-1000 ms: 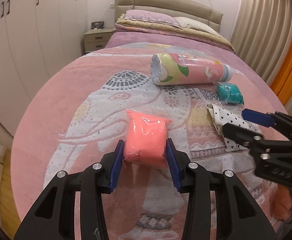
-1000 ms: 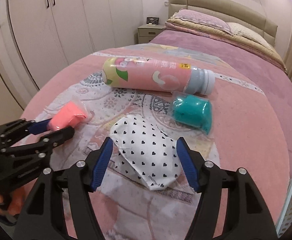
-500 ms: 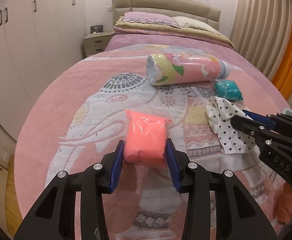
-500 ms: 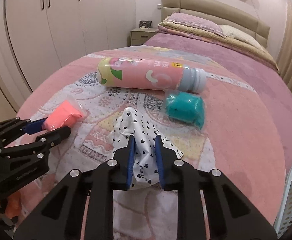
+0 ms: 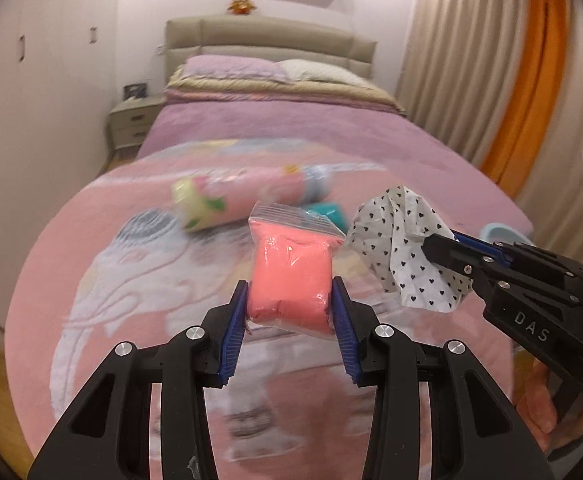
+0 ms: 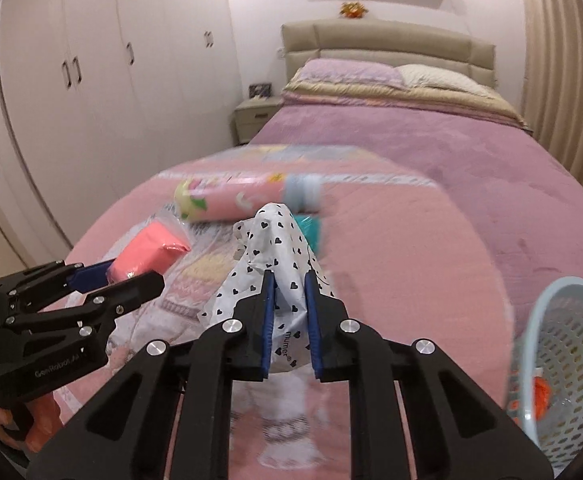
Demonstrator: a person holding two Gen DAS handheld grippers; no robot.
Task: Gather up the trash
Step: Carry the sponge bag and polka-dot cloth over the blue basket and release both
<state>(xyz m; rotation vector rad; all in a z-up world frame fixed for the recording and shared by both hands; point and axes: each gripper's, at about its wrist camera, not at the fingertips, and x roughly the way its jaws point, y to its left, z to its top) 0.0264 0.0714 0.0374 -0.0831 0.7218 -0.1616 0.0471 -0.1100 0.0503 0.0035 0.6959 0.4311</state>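
My left gripper (image 5: 290, 304) is shut on a pink bag (image 5: 290, 278) in clear plastic and holds it above the bed. It also shows in the right wrist view (image 6: 149, 256). My right gripper (image 6: 287, 292) is shut on a white wrapper with black hearts (image 6: 275, 248), lifted off the blanket; in the left wrist view the wrapper (image 5: 403, 248) hangs from that gripper (image 5: 435, 242) at the right. A pink printed canister (image 6: 235, 198) and a teal bag (image 6: 309, 228) lie on the blanket behind.
A pale blue perforated basket (image 6: 571, 364) stands at the right edge of the bed with something orange inside. The elephant-print blanket (image 5: 131, 280) covers the bed end. Wardrobes (image 6: 91, 80) and a nightstand (image 6: 251, 116) lie left, curtains (image 5: 471, 60) right.
Both grippers have lifted their loads off the blanket and tilted up. A second ago my right gripper was open around the wrapper; it has since shut on it. The basket has come into view.
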